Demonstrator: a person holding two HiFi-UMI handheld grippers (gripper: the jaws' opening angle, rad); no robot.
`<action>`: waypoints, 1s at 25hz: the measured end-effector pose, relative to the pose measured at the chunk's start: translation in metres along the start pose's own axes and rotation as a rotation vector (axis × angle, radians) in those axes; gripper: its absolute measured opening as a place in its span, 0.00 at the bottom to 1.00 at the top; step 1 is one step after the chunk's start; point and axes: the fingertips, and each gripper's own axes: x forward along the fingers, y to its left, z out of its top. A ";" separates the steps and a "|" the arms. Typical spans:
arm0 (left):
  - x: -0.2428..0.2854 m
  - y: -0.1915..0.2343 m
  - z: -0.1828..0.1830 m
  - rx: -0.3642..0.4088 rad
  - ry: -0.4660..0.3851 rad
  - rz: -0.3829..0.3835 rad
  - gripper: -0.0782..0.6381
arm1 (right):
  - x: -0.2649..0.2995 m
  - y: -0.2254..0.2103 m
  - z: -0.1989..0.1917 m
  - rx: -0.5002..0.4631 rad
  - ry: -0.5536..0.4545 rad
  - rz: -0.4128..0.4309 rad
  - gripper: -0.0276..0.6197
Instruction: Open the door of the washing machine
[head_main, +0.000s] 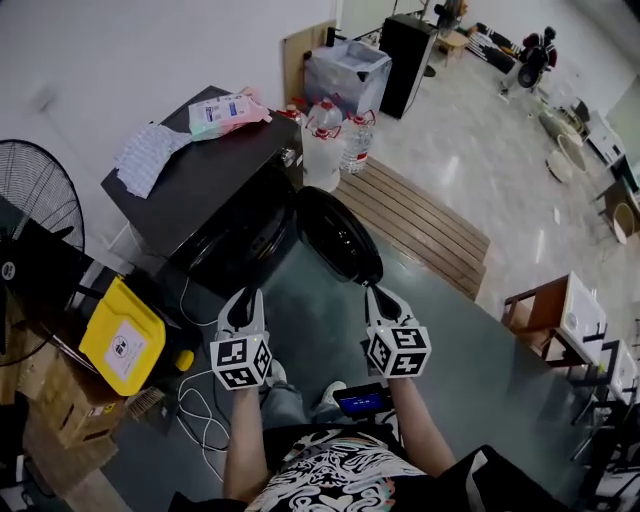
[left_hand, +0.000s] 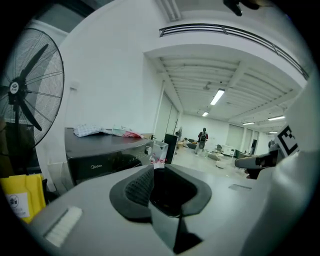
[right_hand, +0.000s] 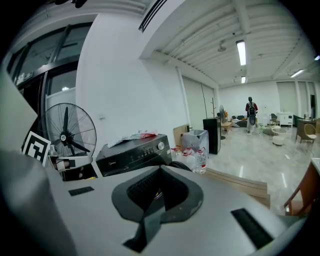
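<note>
Head view: looks down on the dark washing machine (head_main: 215, 185), with its round door (head_main: 340, 235) already swung open at the machine's right front corner. Finds the left gripper (head_main: 243, 300) and the right gripper (head_main: 375, 292) side by side before the machine's front, the right one just beside the door's lower edge.

Left gripper view: jaws pressed together on nothing, machine (left_hand: 107, 152) beyond.

Right gripper view: jaws likewise closed and empty, machine (right_hand: 135, 152) ahead.
</note>
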 end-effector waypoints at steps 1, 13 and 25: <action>-0.001 -0.003 0.002 0.003 -0.005 0.000 0.20 | -0.002 -0.001 0.000 0.001 -0.003 0.001 0.05; -0.007 -0.014 0.013 0.020 -0.014 0.001 0.20 | -0.005 0.008 0.004 0.008 0.001 0.039 0.05; -0.003 -0.009 0.011 0.014 -0.002 0.018 0.20 | 0.002 0.006 0.003 0.010 0.010 0.053 0.05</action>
